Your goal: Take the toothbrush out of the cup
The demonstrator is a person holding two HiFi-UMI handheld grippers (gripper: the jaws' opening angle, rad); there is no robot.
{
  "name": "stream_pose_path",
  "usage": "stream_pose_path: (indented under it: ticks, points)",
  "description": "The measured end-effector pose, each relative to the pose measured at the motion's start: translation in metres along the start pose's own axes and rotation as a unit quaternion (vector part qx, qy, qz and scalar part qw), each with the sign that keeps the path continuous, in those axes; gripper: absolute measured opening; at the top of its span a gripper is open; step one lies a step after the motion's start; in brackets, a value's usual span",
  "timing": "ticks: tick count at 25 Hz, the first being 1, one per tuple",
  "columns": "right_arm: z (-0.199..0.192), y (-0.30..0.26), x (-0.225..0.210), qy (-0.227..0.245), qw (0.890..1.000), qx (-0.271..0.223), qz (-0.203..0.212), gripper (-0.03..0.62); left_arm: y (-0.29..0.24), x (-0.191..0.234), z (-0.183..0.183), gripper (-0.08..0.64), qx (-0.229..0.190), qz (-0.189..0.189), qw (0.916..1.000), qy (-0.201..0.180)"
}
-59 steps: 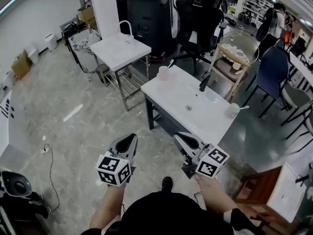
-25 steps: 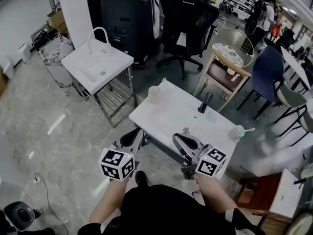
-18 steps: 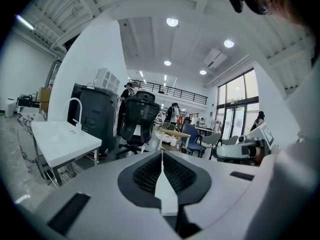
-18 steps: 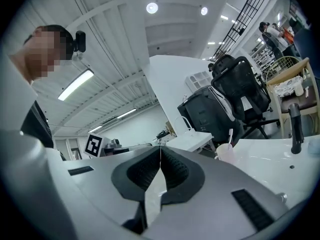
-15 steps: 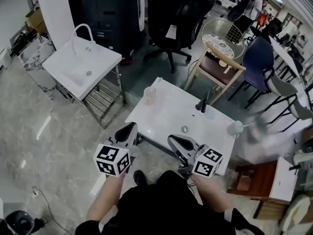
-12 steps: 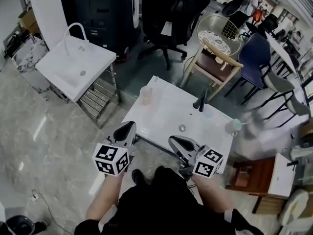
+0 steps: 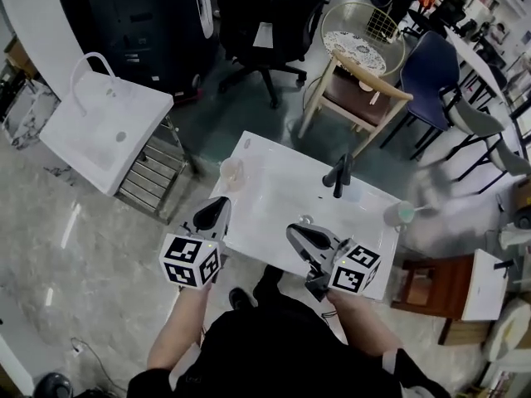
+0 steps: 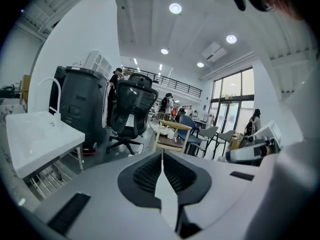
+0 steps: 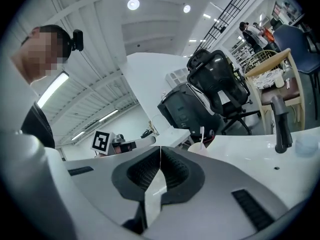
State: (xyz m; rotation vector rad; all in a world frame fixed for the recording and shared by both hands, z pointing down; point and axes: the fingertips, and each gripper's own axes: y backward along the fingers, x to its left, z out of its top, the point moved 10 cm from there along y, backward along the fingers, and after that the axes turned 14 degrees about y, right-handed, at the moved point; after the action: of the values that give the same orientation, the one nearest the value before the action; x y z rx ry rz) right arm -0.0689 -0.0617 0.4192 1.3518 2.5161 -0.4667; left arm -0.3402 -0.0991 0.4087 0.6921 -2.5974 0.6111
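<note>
Head view shows a pale translucent cup point(image 7: 231, 172) at the far left corner of the glossy white counter point(image 7: 274, 193), with a thin white toothbrush point(image 9: 202, 134) upright in it. Fingers of the left gripper point(image 7: 217, 206) and the right gripper point(image 7: 295, 233) are clenched on nothing. The light cup may be tipped or slid if the brush is pulled aslant.

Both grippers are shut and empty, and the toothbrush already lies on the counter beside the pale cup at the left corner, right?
One thing is wrong: the toothbrush stands in the pale cup, not on the counter; the right gripper view shows it. The left gripper and right gripper are indeed shut and empty.
</note>
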Motion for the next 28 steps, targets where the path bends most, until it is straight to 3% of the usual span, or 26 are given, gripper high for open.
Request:
stream_pose_path:
  ticks: [5,8,13,14,17,28]
  points:
    - [0.02,-0.024,-0.037,-0.006,1.0,0.002,0.023,0.028,-0.047,0.01,0.022,0.025,0.019,0.005,0.9998,-0.007]
    - [0.024,-0.034,-0.055,-0.008,0.999,0.009,0.044,0.028,-0.07,0.013,0.03,0.025,0.027,0.029,0.9991,-0.017]
    - [0.032,-0.048,-0.069,-0.005,0.996,0.048,0.072,0.028,-0.103,0.023,0.039,0.045,0.061,0.049,0.9961,-0.041]
    - [0.033,-0.051,-0.072,-0.004,0.996,0.054,0.07,0.028,-0.111,0.026,0.038,0.086,0.074,0.049,0.995,-0.047]
    - [0.032,-0.057,-0.08,-0.014,0.997,0.048,0.059,0.028,-0.134,0.041,0.031,0.11,0.109,0.05,0.9902,-0.071]
    - [0.033,-0.077,-0.091,-0.068,0.997,0.031,-0.002,0.028,-0.191,0.081,0.018,0.114,0.202,0.017,0.9722,-0.117]
